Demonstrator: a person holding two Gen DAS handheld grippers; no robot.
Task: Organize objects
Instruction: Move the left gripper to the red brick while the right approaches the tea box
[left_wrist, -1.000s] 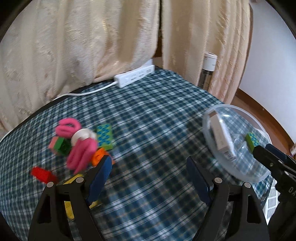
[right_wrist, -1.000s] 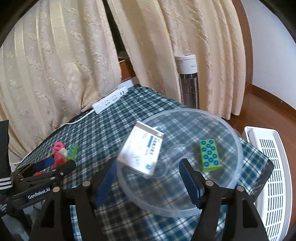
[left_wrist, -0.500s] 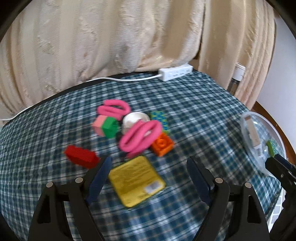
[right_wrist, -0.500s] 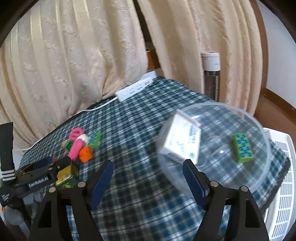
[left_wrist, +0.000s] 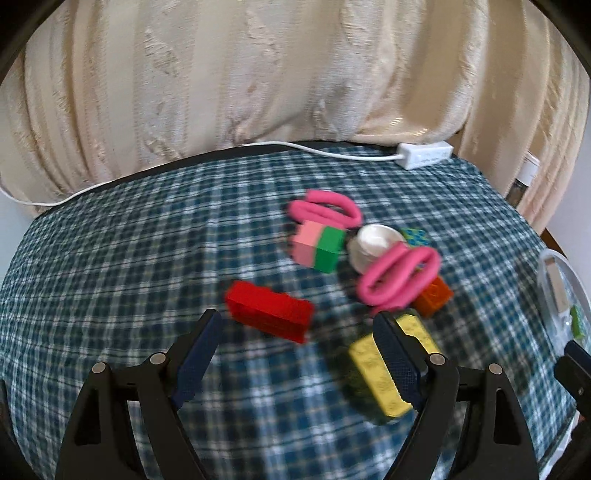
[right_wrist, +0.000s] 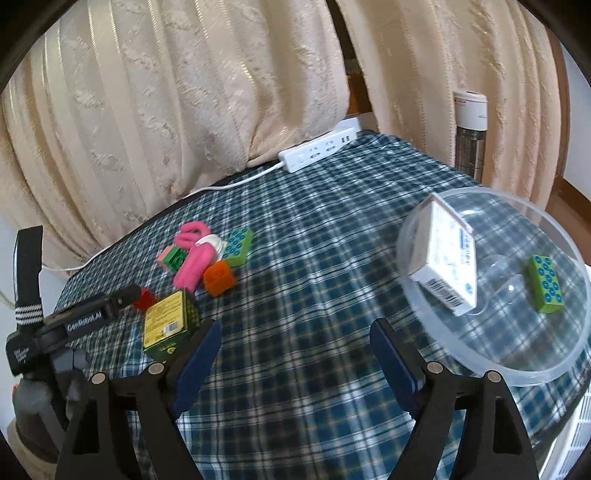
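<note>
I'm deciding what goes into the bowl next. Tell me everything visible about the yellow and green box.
The yellow and green box is a small cardboard-looking carton: a yellow top face with print and a barcode, dark green sides. It lies flat and closed on the blue checked tablecloth, just in front of the toy pile, beside an orange toy brick. In the left wrist view it sits partly behind one finger of the left gripper; whether they touch is unclear.

Both wrist views angle down over the checked tablecloth (left_wrist: 110, 258), sharing the toy cluster (right_wrist: 207, 254) between them.
</note>
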